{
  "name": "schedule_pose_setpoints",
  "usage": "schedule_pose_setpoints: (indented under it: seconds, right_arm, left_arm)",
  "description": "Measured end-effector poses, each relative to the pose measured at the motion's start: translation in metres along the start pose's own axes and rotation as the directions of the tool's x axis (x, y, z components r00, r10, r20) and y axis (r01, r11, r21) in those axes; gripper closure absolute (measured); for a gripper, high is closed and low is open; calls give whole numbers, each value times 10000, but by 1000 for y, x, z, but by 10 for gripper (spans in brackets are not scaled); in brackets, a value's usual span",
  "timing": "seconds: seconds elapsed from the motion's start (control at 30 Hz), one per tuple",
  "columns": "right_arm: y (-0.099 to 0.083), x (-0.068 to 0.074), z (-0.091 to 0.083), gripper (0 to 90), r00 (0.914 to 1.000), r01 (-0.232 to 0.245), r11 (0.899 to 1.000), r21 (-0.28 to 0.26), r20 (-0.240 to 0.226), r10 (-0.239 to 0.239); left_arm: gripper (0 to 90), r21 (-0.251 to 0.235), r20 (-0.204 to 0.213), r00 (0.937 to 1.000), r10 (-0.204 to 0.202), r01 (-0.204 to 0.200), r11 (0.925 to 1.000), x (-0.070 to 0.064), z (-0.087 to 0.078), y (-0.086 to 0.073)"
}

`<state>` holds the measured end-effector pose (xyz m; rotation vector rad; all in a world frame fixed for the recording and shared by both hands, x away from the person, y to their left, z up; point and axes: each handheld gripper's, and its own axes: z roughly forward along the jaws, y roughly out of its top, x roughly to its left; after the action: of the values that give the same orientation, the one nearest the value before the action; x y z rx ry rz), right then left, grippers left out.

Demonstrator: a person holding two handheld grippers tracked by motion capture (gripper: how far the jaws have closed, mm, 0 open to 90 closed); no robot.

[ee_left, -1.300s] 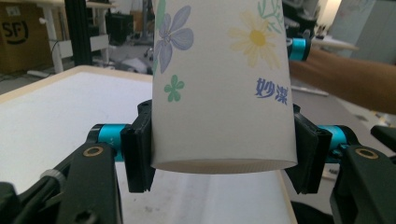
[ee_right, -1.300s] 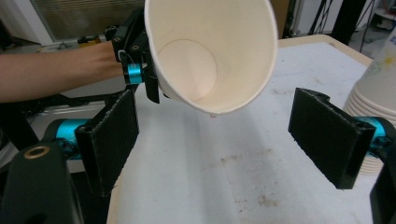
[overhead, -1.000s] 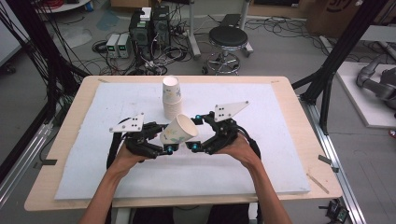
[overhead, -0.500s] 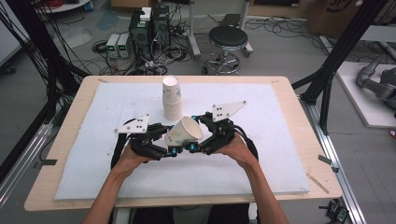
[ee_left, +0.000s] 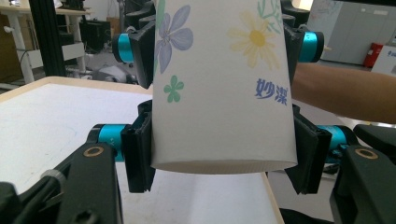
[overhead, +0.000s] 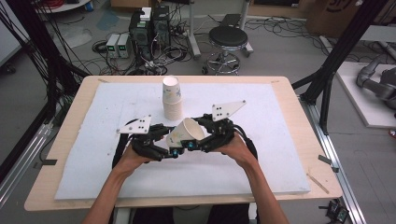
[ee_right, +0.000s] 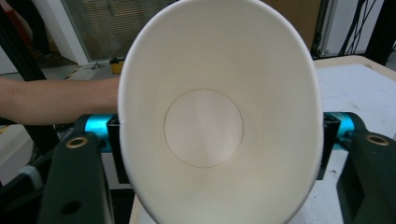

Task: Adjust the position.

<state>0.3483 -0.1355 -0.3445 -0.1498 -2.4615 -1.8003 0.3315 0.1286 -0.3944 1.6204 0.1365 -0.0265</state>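
Note:
A white paper cup with a flower print hangs tilted above the middle of the white mat, gripped from both sides. My left gripper is shut on it near its base. In the left gripper view the cup shows its printed wall, with my own gripper low around the base and the other gripper's jaws higher up. My right gripper is shut on the same cup. In the right gripper view the cup's open mouth faces the camera between the jaws of my right gripper.
A stack of similar paper cups stands upright on the white mat, just behind the held cup. The wooden table edge frames the mat. A stool and electronics boxes are on the floor beyond.
The cup and the left gripper have shifted slightly to the right and toward the person. The right gripper has barely moved. Both grips hold as before.

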Motion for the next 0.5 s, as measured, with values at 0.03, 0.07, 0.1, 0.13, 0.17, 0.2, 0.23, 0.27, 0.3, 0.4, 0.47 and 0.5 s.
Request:
schedule_pose_setpoints:
  seconds: [0.03,0.07,0.1,0.13,0.17,0.2,0.23,0.27,0.3,0.4,0.47,0.5]
  right_arm:
    - [0,0,0,326,10000,26,10000,-3,-7,-26]
    - [0,0,0,332,10000,10,10000,13,-8,-10]
    - [0,0,0,336,10000,26,10000,18,-29,-26]
    - [0,0,0,344,10000,35,10000,17,-35,-35]
    - [0,0,0,350,10000,29,10000,22,-56,-29]
    - [0,0,0,355,10000,27,10000,28,-64,-27]
    - [0,0,0,357,9999,54,10000,15,-91,-54]
    - [0,0,0,357,9999,44,10000,8,-104,-44]
    - [0,1,0,358,9999,37,10000,17,-127,-36]
    - [0,1,1,359,9999,112,9999,49,-100,-111]
    - [0,1,0,360,9999,88,10000,41,-73,-87]
    - [0,1,0,360,10000,73,10000,14,-41,-73]
  left_arm:
    - [372,7,-9,10000,4,-4,10000,0,0,0]
    - [372,23,13,10000,16,-16,10000,0,0,0]
    - [372,21,28,10000,18,-18,10000,0,0,0]
    - [372,24,38,10000,18,-19,10000,0,0,0]
    - [372,25,51,10000,13,-13,10000,0,0,0]
    - [373,33,52,10000,61,-61,10000,1,-1,0]
    - [373,35,67,10000,50,-50,10000,0,-1,0]
    - [372,31,61,10000,34,-34,10000,0,-1,0]
    - [370,41,58,10000,67,-68,10000,0,-1,0]
    - [266,120,-337,9994,80,-76,9999,-2,1,0]
    - [145,154,-355,9993,-120,125,9998,-1,2,0]
    - [113,184,-424,9990,-130,138,9997,0,3,-1]
